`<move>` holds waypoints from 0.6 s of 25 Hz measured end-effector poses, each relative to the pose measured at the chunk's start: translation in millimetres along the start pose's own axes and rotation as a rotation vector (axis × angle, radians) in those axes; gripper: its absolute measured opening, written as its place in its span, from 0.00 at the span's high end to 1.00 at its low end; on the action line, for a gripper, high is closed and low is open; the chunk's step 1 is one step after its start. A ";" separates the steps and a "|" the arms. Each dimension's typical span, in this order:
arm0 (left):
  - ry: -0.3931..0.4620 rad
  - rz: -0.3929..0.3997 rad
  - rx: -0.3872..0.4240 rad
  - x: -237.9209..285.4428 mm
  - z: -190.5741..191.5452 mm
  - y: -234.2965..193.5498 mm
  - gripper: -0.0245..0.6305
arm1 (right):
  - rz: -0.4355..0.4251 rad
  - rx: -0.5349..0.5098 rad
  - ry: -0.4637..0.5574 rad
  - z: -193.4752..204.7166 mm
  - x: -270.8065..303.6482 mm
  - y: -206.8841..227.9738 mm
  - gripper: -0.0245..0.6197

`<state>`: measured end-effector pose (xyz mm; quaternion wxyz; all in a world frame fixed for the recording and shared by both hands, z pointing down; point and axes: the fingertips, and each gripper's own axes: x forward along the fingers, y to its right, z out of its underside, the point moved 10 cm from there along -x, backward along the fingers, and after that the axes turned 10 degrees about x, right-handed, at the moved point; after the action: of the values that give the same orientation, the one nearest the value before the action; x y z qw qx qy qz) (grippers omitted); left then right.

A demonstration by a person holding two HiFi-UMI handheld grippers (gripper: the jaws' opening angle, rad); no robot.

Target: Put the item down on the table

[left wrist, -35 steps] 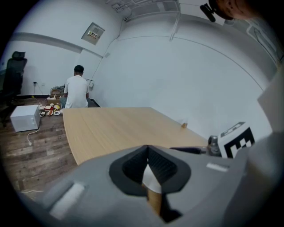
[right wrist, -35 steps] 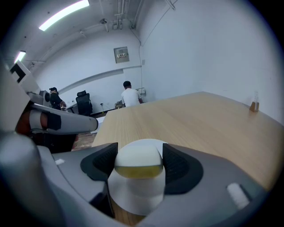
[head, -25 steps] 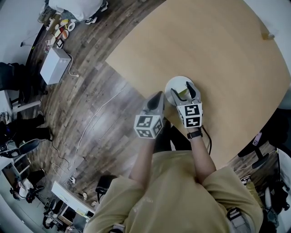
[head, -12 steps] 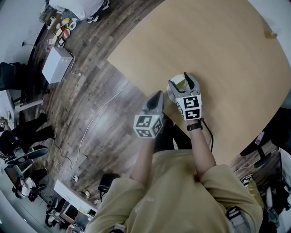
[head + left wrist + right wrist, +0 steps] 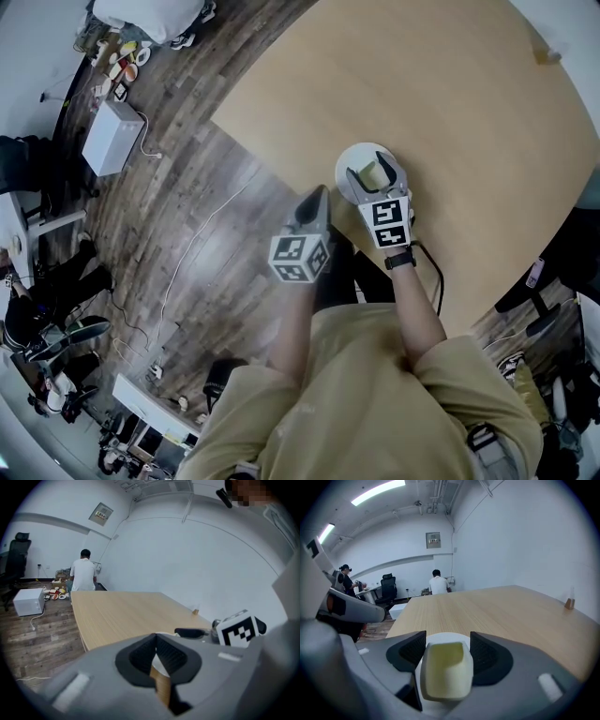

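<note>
Block – still over the plate, right gripper jaws just tightened on it; left gripper jaws closed.

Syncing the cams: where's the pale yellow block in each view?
Head view: pale yellow block right of centre, over the white plate.
Left gripper view: not visible.
Right gripper view: the block sits bottom centre, large and close.
Shared landmark: small brown object near the far edge of the table.
</note>
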<state>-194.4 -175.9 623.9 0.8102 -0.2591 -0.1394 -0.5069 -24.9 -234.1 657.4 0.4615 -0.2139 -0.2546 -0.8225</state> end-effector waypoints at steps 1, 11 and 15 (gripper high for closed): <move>0.001 0.003 0.001 -0.9 0.7 3.3 0.96 | 0.000 -0.005 0.000 1.2 -2.7 -0.4 0.50; 0.034 0.006 0.001 -19.1 5.8 22.0 0.96 | -0.017 -0.028 0.031 0.9 -31.6 -2.7 0.41; 0.084 0.011 -0.007 -33.5 -8.5 34.1 0.96 | -0.010 0.048 0.131 -12.2 -64.1 0.7 0.41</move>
<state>-179.2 -143.5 591.0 0.8172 -0.2413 -0.1023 -0.5133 5.1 -200.3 610.3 0.4779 -0.1471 -0.2448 -0.8307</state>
